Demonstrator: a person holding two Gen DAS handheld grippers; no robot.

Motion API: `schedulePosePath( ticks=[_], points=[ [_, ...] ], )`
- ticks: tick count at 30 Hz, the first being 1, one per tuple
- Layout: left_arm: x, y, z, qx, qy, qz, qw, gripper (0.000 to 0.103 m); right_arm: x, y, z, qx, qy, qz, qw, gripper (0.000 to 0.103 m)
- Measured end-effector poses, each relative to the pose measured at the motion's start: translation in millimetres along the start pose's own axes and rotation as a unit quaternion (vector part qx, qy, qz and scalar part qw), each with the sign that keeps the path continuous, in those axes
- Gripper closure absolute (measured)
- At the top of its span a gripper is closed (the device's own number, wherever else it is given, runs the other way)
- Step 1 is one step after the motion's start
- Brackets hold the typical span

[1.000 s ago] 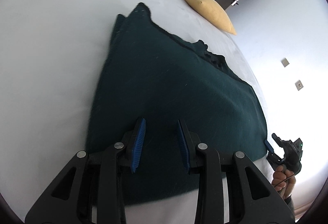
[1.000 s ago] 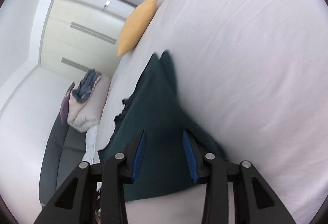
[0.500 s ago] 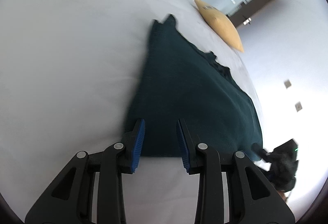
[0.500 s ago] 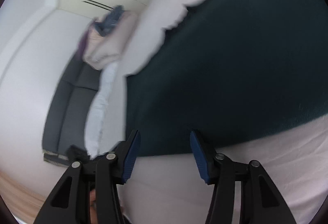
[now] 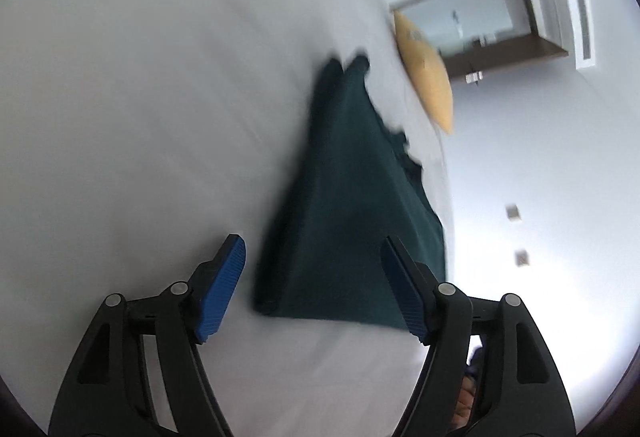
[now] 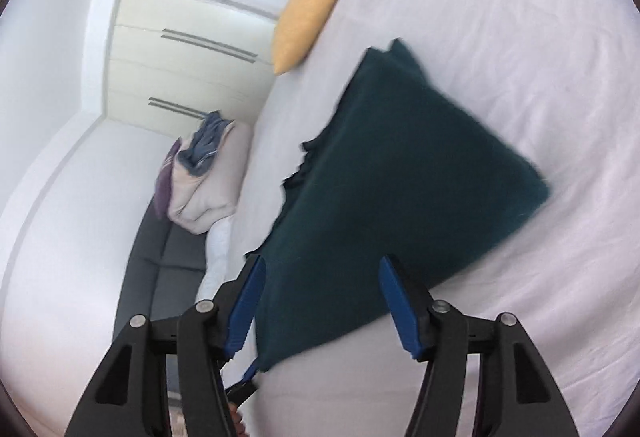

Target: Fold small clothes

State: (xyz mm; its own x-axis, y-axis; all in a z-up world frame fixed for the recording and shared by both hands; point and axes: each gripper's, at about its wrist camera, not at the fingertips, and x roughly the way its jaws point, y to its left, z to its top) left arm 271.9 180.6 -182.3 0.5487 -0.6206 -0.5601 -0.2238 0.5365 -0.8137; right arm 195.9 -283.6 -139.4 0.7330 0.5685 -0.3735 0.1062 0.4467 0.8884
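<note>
A dark green garment (image 5: 352, 205) lies flat and folded on the white bed (image 5: 140, 97). In the left wrist view my left gripper (image 5: 314, 285) is wide open and empty, just short of the garment's near edge. In the right wrist view the same garment (image 6: 392, 189) lies ahead, and my right gripper (image 6: 322, 301) is wide open and empty over its near corner. Both views are blurred by motion.
A yellow cushion (image 5: 426, 73) lies at the far end of the bed, also in the right wrist view (image 6: 306, 17). A grey sofa (image 6: 160, 269) with a pile of clothes (image 6: 204, 173) stands beside the bed. White wardrobes (image 6: 176, 49) stand behind.
Both grippers have opened wide from a narrower gap. Both have pulled back off the garment toward its near edge, and the views have swung.
</note>
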Motion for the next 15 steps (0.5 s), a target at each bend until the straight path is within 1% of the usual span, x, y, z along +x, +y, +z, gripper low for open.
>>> schedulePosePath(
  ticks=[1,6,7,10,15],
  points=[
    [8.7,0.5,5.5,-0.006,0.023,0.002,0.9997,0.034,3.8,3.8,0.1,-0.003,0.007,0.005,1.0,0.04],
    [31.0,3.9,35.7,-0.013,0.085,-0.007,0.9963,0.034,28.8,23.4,-11.9,-0.023,0.042,0.021,0.999,0.04],
    [34.8,5.1,40.5,-0.013,0.104,-0.007,0.9945,0.034,33.5,27.0,-13.4,-0.028,0.049,0.023,0.998,0.04],
    [46.7,5.9,50.5,-0.013,0.133,-0.008,0.991,0.034,48.0,35.7,-16.5,-0.038,0.064,0.025,0.997,0.04],
    [60.1,1.3,54.8,-0.011,0.159,-0.016,0.9871,0.034,77.2,59.2,-19.5,-0.064,0.094,0.03,0.993,0.04]
  ],
)
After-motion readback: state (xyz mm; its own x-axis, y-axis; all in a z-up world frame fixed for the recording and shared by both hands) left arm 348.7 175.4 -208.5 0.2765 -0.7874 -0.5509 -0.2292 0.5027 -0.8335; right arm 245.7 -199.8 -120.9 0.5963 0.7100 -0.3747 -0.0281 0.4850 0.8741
